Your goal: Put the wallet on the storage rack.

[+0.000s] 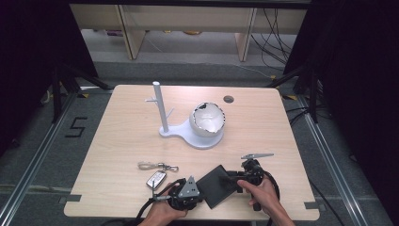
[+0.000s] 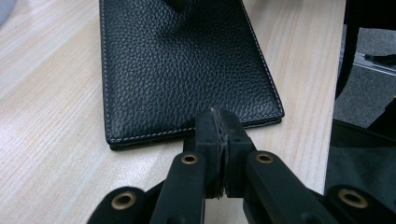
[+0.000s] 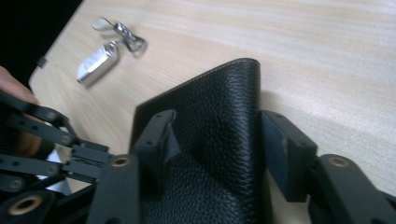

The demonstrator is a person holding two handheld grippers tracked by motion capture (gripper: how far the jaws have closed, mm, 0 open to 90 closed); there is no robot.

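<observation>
A black leather wallet (image 1: 217, 184) lies flat near the table's front edge, between my two grippers. In the left gripper view the wallet (image 2: 187, 70) stretches away from my left gripper (image 2: 218, 127), whose jaws are shut together with their tips at its near edge and nothing visible between the pads. My left gripper (image 1: 188, 190) sits at the wallet's left corner. My right gripper (image 3: 219, 135) is open and straddles the wallet (image 3: 219, 107): one fingertip (image 3: 159, 133) rests over the leather, the other stands just off its edge. In the high view, my right gripper (image 1: 237, 178) is at the wallet's right end.
A silver key fob on a ring (image 1: 156, 173) lies left of the wallet; the key fob (image 3: 100, 60) also appears in the right gripper view. A white stand with a peg (image 1: 160, 106) and a cracked white bowl (image 1: 207, 118) occupy mid-table. A cable hole (image 1: 228, 99) is behind them.
</observation>
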